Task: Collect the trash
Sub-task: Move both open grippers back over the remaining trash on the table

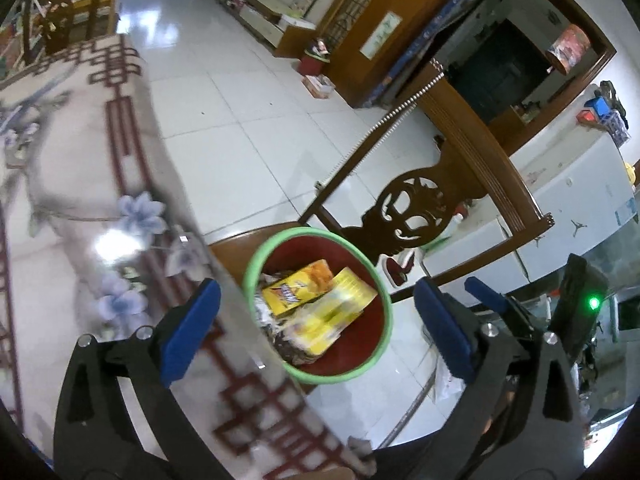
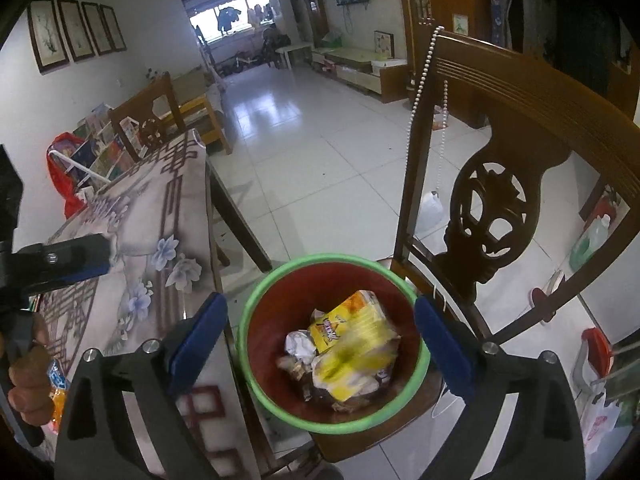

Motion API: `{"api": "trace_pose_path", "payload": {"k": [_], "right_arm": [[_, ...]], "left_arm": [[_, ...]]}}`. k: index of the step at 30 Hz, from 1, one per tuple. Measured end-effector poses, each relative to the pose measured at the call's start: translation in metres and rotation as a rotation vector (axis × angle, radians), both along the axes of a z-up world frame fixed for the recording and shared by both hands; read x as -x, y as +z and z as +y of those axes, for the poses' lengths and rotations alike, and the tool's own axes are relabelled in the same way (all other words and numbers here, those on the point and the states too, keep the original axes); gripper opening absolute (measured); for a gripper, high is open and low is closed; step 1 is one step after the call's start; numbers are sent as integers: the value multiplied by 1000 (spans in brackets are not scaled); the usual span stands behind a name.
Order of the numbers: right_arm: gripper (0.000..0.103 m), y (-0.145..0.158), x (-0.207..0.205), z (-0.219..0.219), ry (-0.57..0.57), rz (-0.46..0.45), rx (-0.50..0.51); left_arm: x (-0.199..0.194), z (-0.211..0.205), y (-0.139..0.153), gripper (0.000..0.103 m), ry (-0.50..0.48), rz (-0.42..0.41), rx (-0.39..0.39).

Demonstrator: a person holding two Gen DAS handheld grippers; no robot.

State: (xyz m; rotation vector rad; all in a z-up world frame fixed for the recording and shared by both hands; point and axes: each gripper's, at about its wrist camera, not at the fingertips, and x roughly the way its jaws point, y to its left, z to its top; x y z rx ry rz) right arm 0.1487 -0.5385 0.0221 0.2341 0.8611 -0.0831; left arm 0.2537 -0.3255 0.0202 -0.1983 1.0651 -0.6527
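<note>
Both claws hovered above the bin point(image 2: 334, 344), a red pail with a green rim, which stood on the seat of a carved wooden chair point(image 2: 492, 216) just right of the worktop point(image 2: 160, 216). Right claw point(image 2: 320, 344) was spread wide with nothing between its blue pads point(image 2: 200, 332), the bin mouth framed between them. Left claw point(image 1: 316, 324) likewise gaped and carried nothing; in its own view the bin point(image 1: 318, 308) sat between the fingers, partly over the worktop point(image 1: 80, 200) edge. Trash already lay in the bin: a yellow carton point(image 2: 352, 328), a yellow wrapper point(image 2: 348, 368) smeared by motion blur, a crumpled white paper ball point(image 2: 300, 346), and dark scraps beneath. In the right view, at the near left edge, the hand point(image 2: 28, 376) on the left tool showed, with a small orange-and-blue packet point(image 2: 58, 388) just beside it; whether that lay on the worktop or was held by the fingers could not be told. Judgement: all this litter should be light and crushable. The carton looked semi-stiff and would take a pinch across its narrow faces; film wrappers would be slick and floppy, best nipped at a bunched fold or crimped edge rather than a flat face; paper would give under pressure. Nothing appeared fragile. Chief risk would be light pieces slipping off the pads or missing the rim.
</note>
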Motion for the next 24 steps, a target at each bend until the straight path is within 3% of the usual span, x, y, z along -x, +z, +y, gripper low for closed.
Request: {"api": "trace_pose_path", "payload": {"k": [7,12,24], "right_arm": [[96,-1,1,33,56,-4,19],[96,-6,8,78,133,5,45],[96,-17,36,209,350,28,-20]], "left_arm": [[24,49,22,97,29,-89,-60],[51,108,39,97,87,-149,-90],[131,251,26,97,258,-192,-207]]}}
